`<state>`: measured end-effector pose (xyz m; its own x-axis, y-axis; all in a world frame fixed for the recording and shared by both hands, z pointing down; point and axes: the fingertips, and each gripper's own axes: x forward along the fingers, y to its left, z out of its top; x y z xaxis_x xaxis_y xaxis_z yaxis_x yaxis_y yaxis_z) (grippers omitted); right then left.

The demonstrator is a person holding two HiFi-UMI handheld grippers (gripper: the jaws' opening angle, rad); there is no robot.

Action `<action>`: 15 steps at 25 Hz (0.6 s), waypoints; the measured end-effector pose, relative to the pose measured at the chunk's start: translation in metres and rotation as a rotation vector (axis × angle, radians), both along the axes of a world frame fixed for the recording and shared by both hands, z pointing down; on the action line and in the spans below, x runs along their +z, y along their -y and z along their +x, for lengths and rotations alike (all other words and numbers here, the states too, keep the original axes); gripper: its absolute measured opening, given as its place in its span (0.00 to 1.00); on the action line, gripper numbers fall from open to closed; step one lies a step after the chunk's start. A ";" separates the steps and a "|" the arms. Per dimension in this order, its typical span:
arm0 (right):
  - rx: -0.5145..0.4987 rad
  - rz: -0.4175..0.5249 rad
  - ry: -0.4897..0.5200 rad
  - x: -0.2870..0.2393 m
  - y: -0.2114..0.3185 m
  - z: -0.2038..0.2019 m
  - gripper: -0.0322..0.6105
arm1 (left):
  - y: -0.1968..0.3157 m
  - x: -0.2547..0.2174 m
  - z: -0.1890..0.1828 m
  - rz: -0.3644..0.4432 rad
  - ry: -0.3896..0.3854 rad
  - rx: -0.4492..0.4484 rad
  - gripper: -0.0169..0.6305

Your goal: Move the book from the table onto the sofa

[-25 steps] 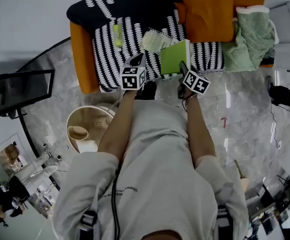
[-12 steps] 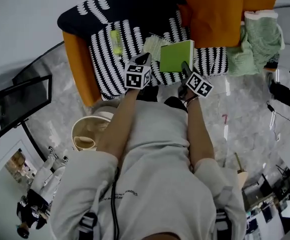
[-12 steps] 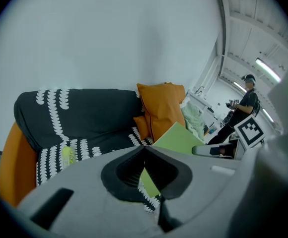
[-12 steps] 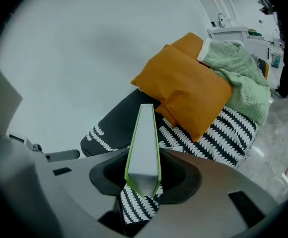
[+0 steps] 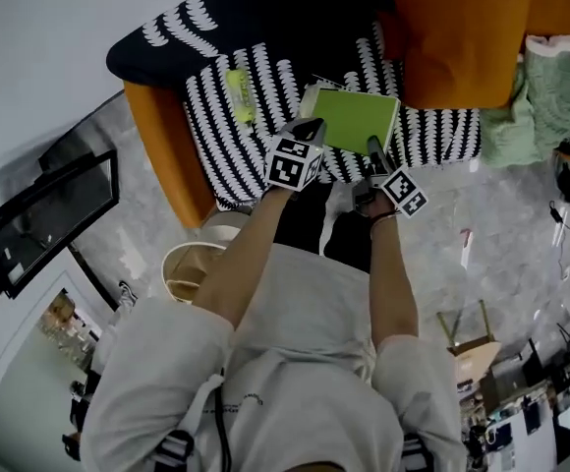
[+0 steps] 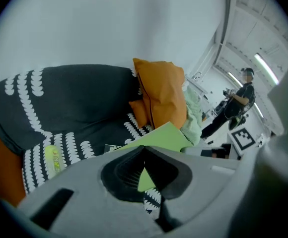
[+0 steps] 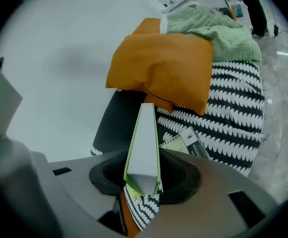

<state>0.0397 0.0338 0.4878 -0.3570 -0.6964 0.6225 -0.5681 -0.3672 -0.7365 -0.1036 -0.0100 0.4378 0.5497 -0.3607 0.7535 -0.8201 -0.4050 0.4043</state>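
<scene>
Got the green book (image 5: 354,119) held over the orange sofa (image 5: 162,155), just inside the seat's front edge, cover facing up, above the black-and-white throw (image 5: 216,116). Can't tell whether it's touching the seat.

Right gripper (image 5: 373,148) clamped on the near edge, jaws roughly halfway apart with the full thickness of the pages wedged between the pads. Left gripper (image 5: 313,128) pinched almost closed on the left corner, just a thin sliver of green cover between its pads.

Also spotting a printed leaflet (image 7: 188,142) on the throw, poking out from under the book. Further toward the seat's left end, a yellow-green bottle (image 5: 238,94). Over at the right end, an orange cushion (image 5: 462,28) and a bunched green blanket (image 5: 550,96).
</scene>
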 end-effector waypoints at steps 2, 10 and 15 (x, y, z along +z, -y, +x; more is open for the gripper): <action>0.004 0.017 0.032 0.015 0.013 -0.006 0.27 | 0.016 0.016 0.002 -0.015 -0.023 -0.059 0.04; 0.123 0.057 0.192 0.076 0.030 -0.020 0.27 | 0.026 0.105 0.006 -0.095 0.028 0.002 0.04; 0.121 0.013 0.181 0.102 0.012 -0.024 0.29 | 0.019 0.153 0.005 -0.158 0.069 0.021 0.04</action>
<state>0.0154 0.0221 0.5903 -0.3758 -0.7486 0.5462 -0.3786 -0.4140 -0.8278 -0.0989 -0.0287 0.5908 0.5007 -0.2238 0.8362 -0.8403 -0.3577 0.4074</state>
